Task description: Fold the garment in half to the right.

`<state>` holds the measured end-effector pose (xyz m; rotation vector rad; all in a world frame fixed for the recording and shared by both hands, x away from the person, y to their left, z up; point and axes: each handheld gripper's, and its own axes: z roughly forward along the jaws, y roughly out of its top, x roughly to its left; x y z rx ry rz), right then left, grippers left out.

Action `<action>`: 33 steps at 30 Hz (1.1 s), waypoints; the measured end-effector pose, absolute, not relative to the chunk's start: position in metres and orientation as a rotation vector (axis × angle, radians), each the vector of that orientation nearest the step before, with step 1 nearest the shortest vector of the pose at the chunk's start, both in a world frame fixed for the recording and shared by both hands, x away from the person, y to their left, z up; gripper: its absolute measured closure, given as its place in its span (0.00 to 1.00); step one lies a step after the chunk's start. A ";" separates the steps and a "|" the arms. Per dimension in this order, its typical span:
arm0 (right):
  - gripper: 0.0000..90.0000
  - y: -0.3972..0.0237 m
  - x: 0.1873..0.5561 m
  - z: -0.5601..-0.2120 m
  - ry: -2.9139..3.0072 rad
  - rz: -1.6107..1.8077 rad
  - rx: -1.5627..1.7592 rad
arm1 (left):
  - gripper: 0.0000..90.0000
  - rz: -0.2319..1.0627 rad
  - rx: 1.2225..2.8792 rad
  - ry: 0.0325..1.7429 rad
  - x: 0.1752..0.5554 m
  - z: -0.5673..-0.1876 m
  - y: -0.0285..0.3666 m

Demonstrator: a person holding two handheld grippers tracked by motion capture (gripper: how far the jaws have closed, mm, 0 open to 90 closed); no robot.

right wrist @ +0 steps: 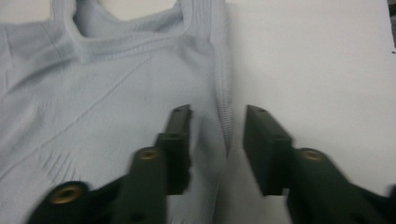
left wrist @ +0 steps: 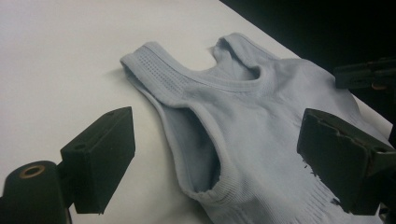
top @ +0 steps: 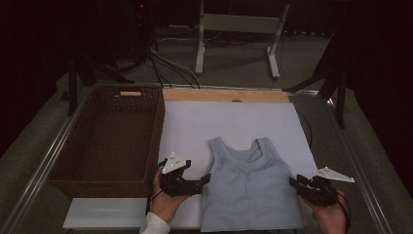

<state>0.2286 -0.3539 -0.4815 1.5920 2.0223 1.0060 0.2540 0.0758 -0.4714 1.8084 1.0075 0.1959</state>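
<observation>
Garment, a pale blue ribbed knit tank top (top: 248, 187), lies flat on the white sheet (top: 195, 126). Left gripper (top: 207, 179) gapes wide at its 9 o'clock edge; right gripper (right wrist: 217, 135), part-open, straddles the 3 o'clock edge unclamped. Next move likely needs both closing on the side seams.

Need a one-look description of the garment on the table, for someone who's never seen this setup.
Start at the white sheet covering the table, right of the dark wicker basket. At its near edge, between the left gripper and right gripper, lies a pale blue sleeveless tank top. It is the sheet's one cloth item, flat, straps pointing away.
</observation>
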 end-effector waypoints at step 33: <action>0.17 -0.353 0.229 -0.480 1.929 1.057 1.585 | 0.18 0.121 1.895 1.021 0.237 -0.493 0.060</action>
